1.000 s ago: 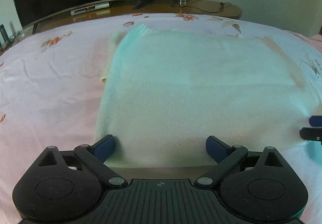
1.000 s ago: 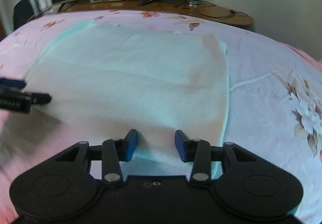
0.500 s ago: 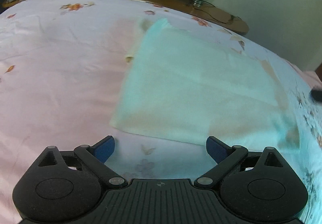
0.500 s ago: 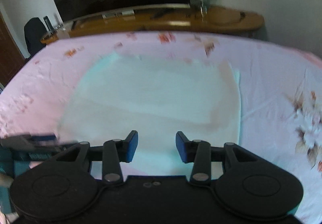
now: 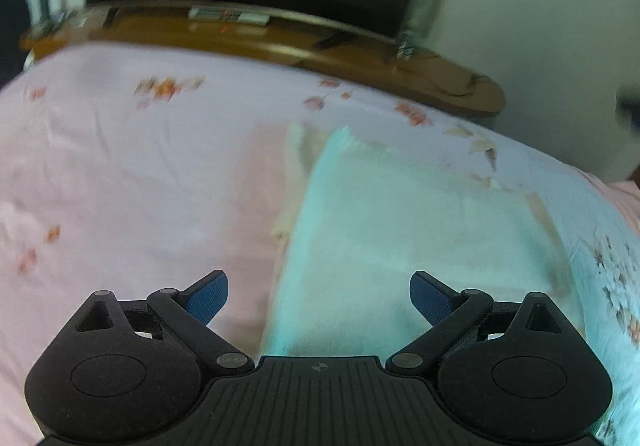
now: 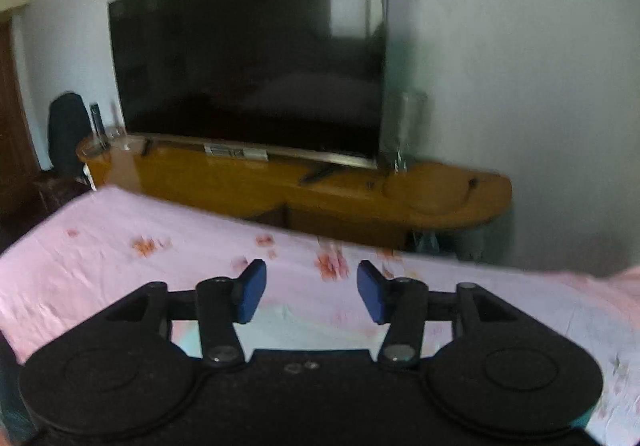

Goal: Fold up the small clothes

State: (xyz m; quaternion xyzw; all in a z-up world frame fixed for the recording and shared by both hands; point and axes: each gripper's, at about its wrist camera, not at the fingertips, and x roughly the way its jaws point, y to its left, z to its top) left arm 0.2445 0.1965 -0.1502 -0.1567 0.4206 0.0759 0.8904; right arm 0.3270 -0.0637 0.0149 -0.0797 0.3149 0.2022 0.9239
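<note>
A pale mint knitted garment [image 5: 420,230] lies folded flat in a rectangle on the pink flowered bedsheet [image 5: 140,181], filling the right half of the left wrist view. My left gripper [image 5: 319,296] hangs open above its near left corner, with nothing between the fingers. My right gripper [image 6: 311,292] is raised well above the bed and looks toward the far wall. Its jaws are opening and hold nothing. In the right wrist view only a pale sliver of the garment [image 6: 276,316] shows between the fingers.
A wooden TV bench [image 6: 320,185] runs along the far side of the bed with a large dark television [image 6: 248,49] on it. A clear glass vase [image 6: 404,133] and small items stand on the bench. A dark chair [image 6: 66,133] is at far left.
Both grippers have lifted away from the garment's near edge. The left one moved up and to the left; the right one rose much higher, tilted up toward the television, and its fingers spread wider.
</note>
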